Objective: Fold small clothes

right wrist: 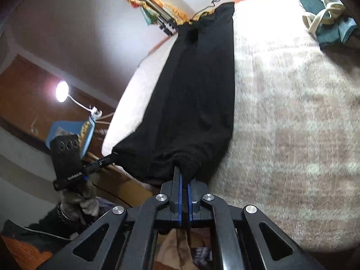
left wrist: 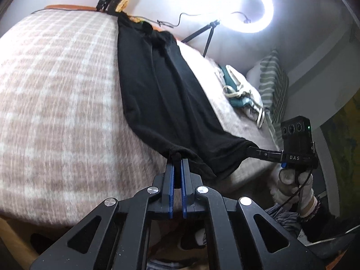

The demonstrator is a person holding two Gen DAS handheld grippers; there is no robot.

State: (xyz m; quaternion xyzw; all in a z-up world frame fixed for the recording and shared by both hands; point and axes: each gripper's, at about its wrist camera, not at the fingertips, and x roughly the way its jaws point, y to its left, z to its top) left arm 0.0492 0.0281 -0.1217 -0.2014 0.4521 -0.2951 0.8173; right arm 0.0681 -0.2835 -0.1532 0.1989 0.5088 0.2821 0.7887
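Left wrist view shows the left gripper (left wrist: pixel 177 157) at 6 o'clock, its jaws clenched on the near hem of a black garment (left wrist: pixel 162 90), which stretches from that grip up toward 12 o'clock across a beige and white checked blanket (left wrist: pixel 56 103) covering the bed. At 4 o'clock the right gripper (left wrist: pixel 248 149) is pinched on the other near corner of the same hem, held by a white-gloved hand (left wrist: pixel 292 186). A lit ring light (left wrist: pixel 267 11) glows at 1 o'clock on its tripod, and a striped pillow (left wrist: pixel 273 85) leans by the wall at 3 o'clock, with a teal and cream bag (left wrist: pixel 238 92) just beside it on the blanket. Right wrist view shows the right gripper (right wrist: pixel 180 168) at 6 o'clock, clamped on bunched black fabric of the garment (right wrist: pixel 195 94), which runs long and narrow up to 12 o'clock. The left gripper (right wrist: pixel 110 156) sits at 8 o'clock, closed on the garment's left near corner, which hangs slightly off the bed's edge. A small round lamp (right wrist: pixel 61 91) shines at 9 o'clock, and the bag (right wrist: pixel 326 15) lies at 1 o'clock, well apart from the garment.
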